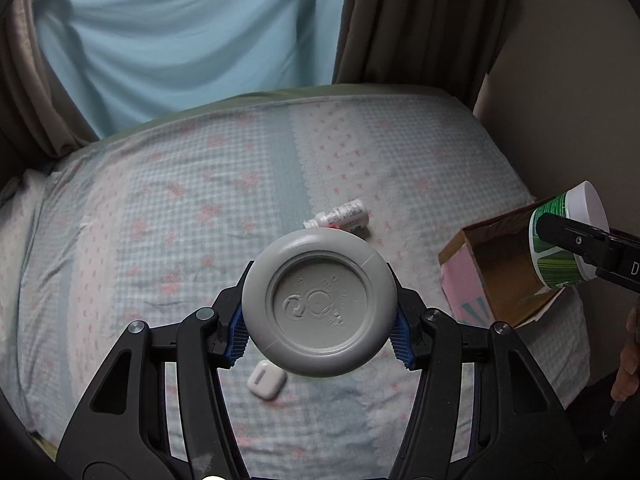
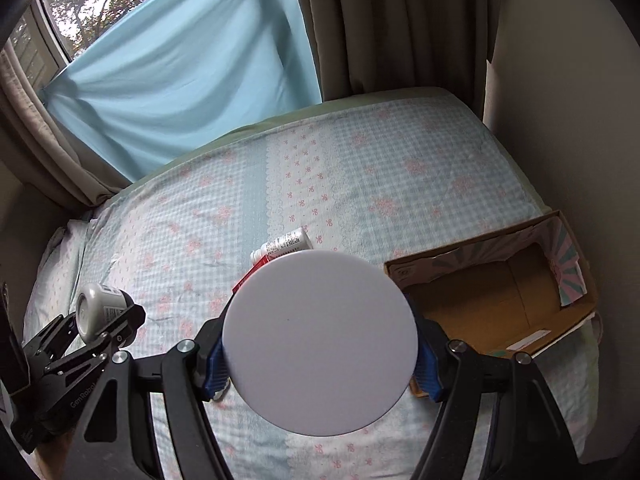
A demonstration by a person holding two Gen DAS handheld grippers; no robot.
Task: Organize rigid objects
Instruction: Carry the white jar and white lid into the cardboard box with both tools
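My left gripper (image 1: 320, 332) is shut on a grey plastic bottle (image 1: 319, 303), seen bottom-on above the bed; it also shows in the right wrist view (image 2: 98, 310). My right gripper (image 2: 320, 356) is shut on a green-labelled tub with a white lid (image 2: 319, 346), held beside the open cardboard box (image 2: 496, 304). From the left wrist view the tub (image 1: 560, 240) hangs over the box (image 1: 500, 268). A small white dropper bottle (image 1: 342, 216) lies on the bedspread, also in the right wrist view (image 2: 286, 245). A white earbud case (image 1: 266, 379) lies under the grey bottle.
The bed (image 1: 160, 220) has a checked floral spread. Brown curtains (image 1: 420, 20) and a blue sheet (image 1: 180, 40) hang behind it. A wall (image 2: 560, 120) runs along the right side. A person's hand (image 1: 630, 356) shows at the right edge.
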